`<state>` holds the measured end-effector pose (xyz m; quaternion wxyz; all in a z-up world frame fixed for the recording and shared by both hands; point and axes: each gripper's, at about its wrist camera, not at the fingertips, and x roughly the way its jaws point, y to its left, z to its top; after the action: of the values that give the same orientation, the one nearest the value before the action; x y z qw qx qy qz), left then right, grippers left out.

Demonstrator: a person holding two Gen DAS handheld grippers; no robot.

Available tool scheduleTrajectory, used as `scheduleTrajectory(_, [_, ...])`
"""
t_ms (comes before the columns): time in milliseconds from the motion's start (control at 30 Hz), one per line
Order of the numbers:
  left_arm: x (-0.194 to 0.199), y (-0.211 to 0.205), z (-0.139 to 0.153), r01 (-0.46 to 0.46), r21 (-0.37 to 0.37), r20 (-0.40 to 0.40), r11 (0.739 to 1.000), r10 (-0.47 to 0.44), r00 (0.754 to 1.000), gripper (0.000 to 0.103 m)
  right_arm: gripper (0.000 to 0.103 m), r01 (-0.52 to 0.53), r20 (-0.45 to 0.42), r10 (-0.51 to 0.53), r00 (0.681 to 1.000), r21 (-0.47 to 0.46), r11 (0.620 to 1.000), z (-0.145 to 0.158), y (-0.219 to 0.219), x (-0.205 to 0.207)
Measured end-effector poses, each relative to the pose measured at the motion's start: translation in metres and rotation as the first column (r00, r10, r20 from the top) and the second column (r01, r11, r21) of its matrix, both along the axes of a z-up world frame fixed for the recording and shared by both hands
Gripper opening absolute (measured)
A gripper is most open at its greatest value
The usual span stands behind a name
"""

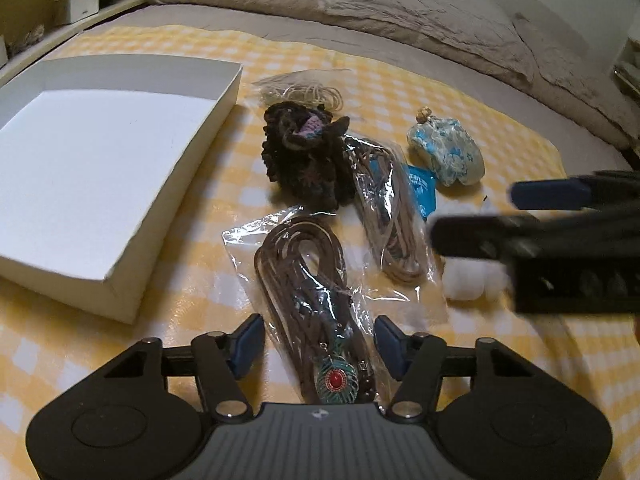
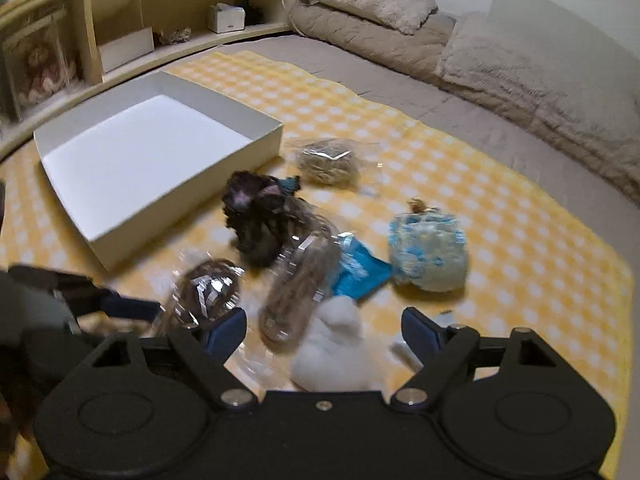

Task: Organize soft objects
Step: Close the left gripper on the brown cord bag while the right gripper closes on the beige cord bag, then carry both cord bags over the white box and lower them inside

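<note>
Checked blanket (image 1: pixel 180 292), white box (image 1: pixel 120 220), bagged cords (image 1: pixel 308 280)

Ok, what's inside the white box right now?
Nothing visible: the white box shows only its bare floor in both views. Its near wall hides a thin strip of floor from the left wrist camera.
</note>
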<state>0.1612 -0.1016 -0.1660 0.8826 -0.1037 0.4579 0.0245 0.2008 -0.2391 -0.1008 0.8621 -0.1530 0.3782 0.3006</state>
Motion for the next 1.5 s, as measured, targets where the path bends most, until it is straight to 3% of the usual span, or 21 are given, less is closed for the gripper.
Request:
scheduleTrajectory(267, [-0.001, 0.004, 0.004, 0.035, -0.031, -0.015, 0.999, -0.035, 0.999, 0.043, 0.07, 0.148, -0.147, -0.133, 0.98, 0.091, 0.985, -0.017, 0.025, 0.028])
scheduleTrajectory(567, [-0.008, 0.019, 0.007, 0.082, -0.09, -0.037, 0.993, -0.085, 0.996, 0.037, 0.062, 0.241, -0.157, -0.231, 0.96, 0.044, 0.97, -0.035, 0.042, 0.055])
scheduleTrajectory(633, [-0.011, 0.022, 0.009, 0.09, -0.101, -0.04, 0.991, -0.094, 0.995, 0.037, 0.054, 0.238, -0.156, -0.23, 0.961, 0.041, 0.97, -0.036, 0.045, 0.056])
scheduleTrajectory(700, [-0.014, 0.023, 0.011, 0.097, -0.107, -0.04, 0.989, -0.102, 0.994, 0.036, 0.036, 0.217, -0.171, -0.206, 0.963, 0.047, 0.975, -0.036, 0.048, 0.055])
scheduleTrajectory(800, [-0.017, 0.026, 0.013, 0.102, -0.112, -0.035, 0.988, -0.107, 0.994, 0.035, 0.024, 0.205, -0.182, -0.195, 0.964, 0.038, 0.978, -0.033, 0.048, 0.049])
scheduleTrajectory(1233, [-0.034, 0.033, 0.046, 0.154, -0.112, 0.072, 0.982, -0.147, 0.987, 0.032, 0.019, 0.254, -0.148, -0.24, 0.959, 0.078, 0.964, 0.007, 0.019, 0.011])
scheduleTrajectory(1500, [-0.031, 0.049, 0.091, 0.191, -0.086, 0.213, 0.978, -0.169, 0.962, 0.032, 0.018, 0.307, -0.104, -0.295, 0.95, 0.133, 0.942, 0.043, 0.012, -0.009])
